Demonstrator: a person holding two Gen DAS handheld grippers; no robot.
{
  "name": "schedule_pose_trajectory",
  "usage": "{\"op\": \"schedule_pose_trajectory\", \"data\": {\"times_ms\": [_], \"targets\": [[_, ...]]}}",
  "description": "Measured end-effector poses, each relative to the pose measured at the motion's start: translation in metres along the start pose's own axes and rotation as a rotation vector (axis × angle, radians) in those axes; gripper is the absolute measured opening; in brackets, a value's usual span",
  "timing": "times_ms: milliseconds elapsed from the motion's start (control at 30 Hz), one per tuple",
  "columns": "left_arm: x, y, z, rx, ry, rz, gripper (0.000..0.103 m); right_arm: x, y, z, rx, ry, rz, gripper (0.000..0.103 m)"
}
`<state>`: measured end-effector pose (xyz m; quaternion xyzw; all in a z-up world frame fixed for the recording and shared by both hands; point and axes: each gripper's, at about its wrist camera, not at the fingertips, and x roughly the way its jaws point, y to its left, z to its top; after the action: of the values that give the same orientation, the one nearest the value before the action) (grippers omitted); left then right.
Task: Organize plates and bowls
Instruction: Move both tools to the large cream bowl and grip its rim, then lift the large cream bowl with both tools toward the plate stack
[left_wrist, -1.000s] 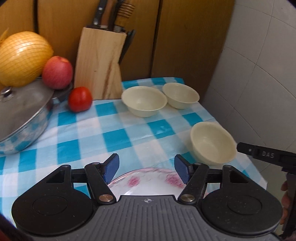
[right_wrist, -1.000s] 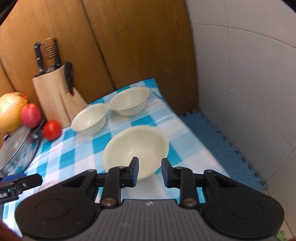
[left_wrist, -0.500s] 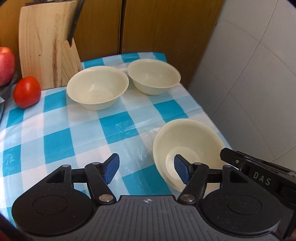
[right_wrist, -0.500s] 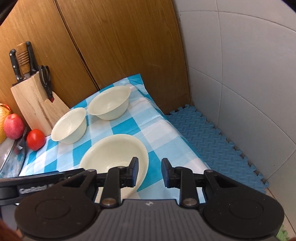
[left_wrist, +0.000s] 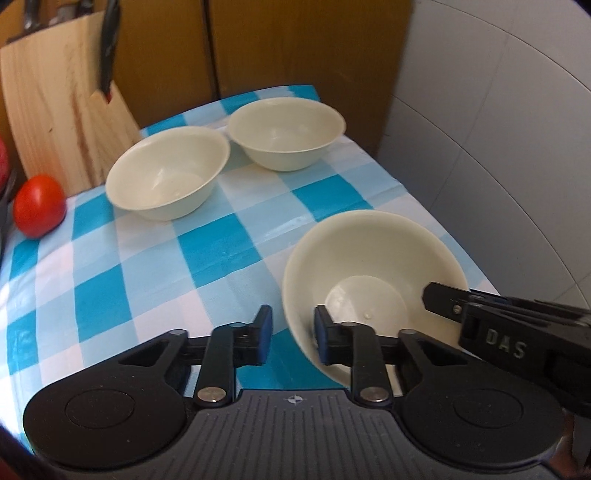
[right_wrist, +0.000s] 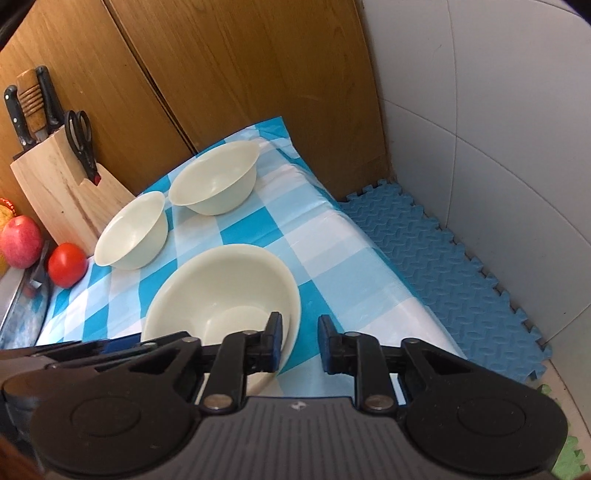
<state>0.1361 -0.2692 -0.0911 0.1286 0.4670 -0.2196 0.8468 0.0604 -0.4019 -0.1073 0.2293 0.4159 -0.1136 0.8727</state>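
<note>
Near bowl, cream, sits at the right-hand edge of the tabletop, which wears a blue-and-white checked cloth. Both tongs work on this one bowl from opposite sides. Left tongs straddle its near-left rim: one blue pad outside the wall, the other inside the bowl. Their jaws have just been closing, with the rim between them; a sliver of gap still shows at the outer pad, so whether the pads actually press is not clear from the left wrist view. Right tongs are at the bowl's near-right rim: left pad inside against the wall, right pad outside over the cloth with visible space between it and the bowl. These jaws have also just been closing, narrow now, rim between them, no firm pinch seen. From the left wrist view the right tongs enter as a black bar marked "DAS", tip reaching over the bowl's far-right rim. Bowl looks tipped slightly toward the left wrist camera. Two more cream bowls stand upright at the back of the cloth, rims almost touching: back-left bowl and back-right bowl, both well apart from the near one. Tomato at the left edge, beside a wooden knife block. Apple left of the tomato in the right wrist view. Blue foam mat on the floor past the cloth's right edge.
</note>
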Motion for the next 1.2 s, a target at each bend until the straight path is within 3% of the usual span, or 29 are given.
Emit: {"op": "schedule_pose_trajectory", "data": {"times_ms": [100, 300, 767, 1200], "targets": [[-0.002, -0.004, -0.001, 0.028, -0.01, -0.008, 0.022, 0.001, 0.002, 0.0, -0.006, 0.008, 0.007, 0.012], [-0.003, 0.0, -0.001, 0.013, -0.009, -0.043, 0.021, 0.0, 0.002, -0.001, -0.002, 0.018, 0.014, 0.012], [-0.036, 0.005, -0.004, 0.034, -0.08, 0.033, 0.022, -0.021, 0.022, 0.002, -0.03, -0.034, 0.071, 0.012], [-0.079, 0.043, -0.022, -0.025, -0.118, 0.079, 0.022, -0.041, 0.064, -0.008, -0.103, -0.047, 0.162, 0.012]]}}
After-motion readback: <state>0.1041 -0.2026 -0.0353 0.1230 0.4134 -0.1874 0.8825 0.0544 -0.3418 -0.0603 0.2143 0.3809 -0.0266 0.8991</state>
